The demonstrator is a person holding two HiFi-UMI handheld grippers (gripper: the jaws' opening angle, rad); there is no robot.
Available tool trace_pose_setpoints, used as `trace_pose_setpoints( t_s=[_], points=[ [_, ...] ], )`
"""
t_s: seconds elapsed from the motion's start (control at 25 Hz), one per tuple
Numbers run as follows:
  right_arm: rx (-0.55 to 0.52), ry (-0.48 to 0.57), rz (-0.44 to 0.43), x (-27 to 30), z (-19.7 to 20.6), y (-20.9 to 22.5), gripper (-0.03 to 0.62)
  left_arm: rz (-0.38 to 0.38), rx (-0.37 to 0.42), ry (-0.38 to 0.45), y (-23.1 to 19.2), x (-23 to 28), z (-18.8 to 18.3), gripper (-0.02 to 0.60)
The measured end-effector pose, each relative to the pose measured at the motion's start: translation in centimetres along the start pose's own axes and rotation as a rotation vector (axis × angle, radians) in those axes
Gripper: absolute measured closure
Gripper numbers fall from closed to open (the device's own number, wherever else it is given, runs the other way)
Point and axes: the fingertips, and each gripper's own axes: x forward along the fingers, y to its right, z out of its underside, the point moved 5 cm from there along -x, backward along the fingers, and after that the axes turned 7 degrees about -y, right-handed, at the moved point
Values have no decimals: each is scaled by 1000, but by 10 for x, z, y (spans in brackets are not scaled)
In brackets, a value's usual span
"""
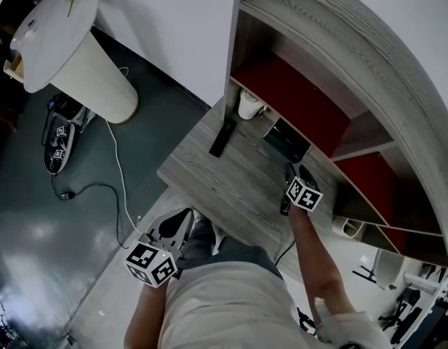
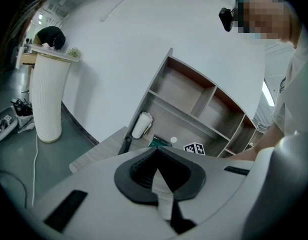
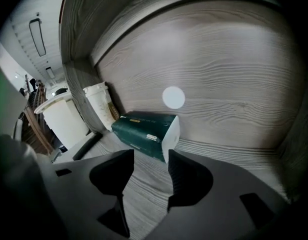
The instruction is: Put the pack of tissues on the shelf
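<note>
The pack of tissues point(image 3: 143, 132) is dark green with a white end. It lies on the shelf unit's bottom board point(image 3: 229, 151), against the back panel. In the head view the pack of tissues point(image 1: 285, 139) sits just beyond my right gripper point(image 1: 295, 173). My right gripper point(image 3: 150, 155) is open; its jaws stand apart just short of the pack's white end, with only bare wood between them. My left gripper point(image 1: 176, 225) hangs low by the person's body, off the front edge of the wooden surface. In its own view the left gripper point(image 2: 155, 149) is shut, tips meeting on nothing.
A white container point(image 3: 102, 105) stands in the shelf's corner left of the pack, with a black remote point(image 1: 222, 137) in front of it. Upper shelf compartments point(image 1: 297, 97) have red backs. A white pedestal table point(image 1: 78, 57), a floor cable point(image 1: 116, 167) and a device point(image 1: 60, 142) lie left.
</note>
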Motion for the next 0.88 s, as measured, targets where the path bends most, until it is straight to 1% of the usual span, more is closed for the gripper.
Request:
trace_pose_setpoints(
  t_s=[0.16, 0.24, 0.28, 0.4, 0.52, 0.72, 0.8, 0.88],
  points=[
    [12, 50, -29, -38, 6, -8, 488, 32, 15, 3, 4, 8, -6, 566],
    [14, 85, -53, -60, 7, -13, 542, 52, 27, 4, 8, 13, -10, 568],
    [5, 104, -71, -72, 5, -17, 559, 63, 34, 5, 10, 16, -12, 568],
    [-52, 147, -122, -108, 0, -31, 566, 99, 65, 6, 17, 24, -20, 568],
    [-81, 169, -159, -144, -3, -42, 566, 140, 116, 4, 29, 33, -31, 568],
    [-133, 178, -176, -202, -9, -57, 566, 214, 229, -1, 53, 48, -48, 568],
    [-155, 196, -186, -225, -16, -64, 566, 243, 264, 0, 62, 53, -54, 568],
    [-155, 228, -208, -249, -25, -70, 566, 274, 293, 2, 71, 56, -59, 568]
  ],
)
